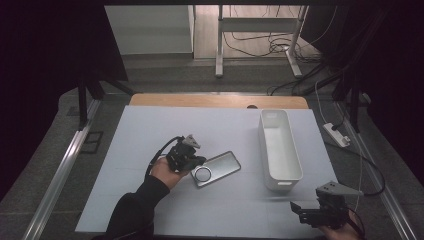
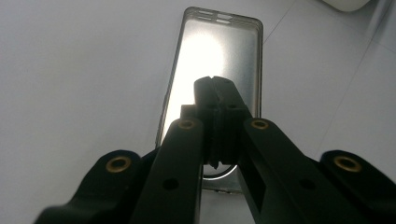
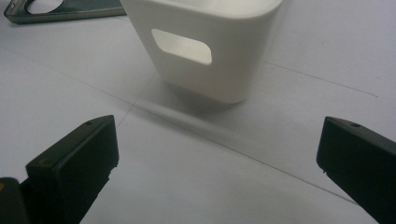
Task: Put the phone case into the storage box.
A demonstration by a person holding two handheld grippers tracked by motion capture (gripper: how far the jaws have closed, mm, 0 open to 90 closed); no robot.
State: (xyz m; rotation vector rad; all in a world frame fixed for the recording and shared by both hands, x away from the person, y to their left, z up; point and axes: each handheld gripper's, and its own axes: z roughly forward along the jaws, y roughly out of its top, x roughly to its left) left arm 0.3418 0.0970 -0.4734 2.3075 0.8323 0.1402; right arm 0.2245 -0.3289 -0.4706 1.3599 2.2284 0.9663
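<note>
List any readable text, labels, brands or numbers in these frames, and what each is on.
None readable.
Phone case: plain, no print visible.
White bin: blank walls and a handle cutout, no label.
White mat: thin seam lines, no writing.
Left hand-held gripper and right hand-held gripper: no markings legible.

Your tongs (image 2: 215, 88) are black with brass-coloured rivets. The phone case (image 1: 216, 169) shows smoky grey with a pale ring, the bin (image 1: 279, 149) plain white, and the bench (image 1: 150, 130) cover pale bluish-white over light wood.
</note>
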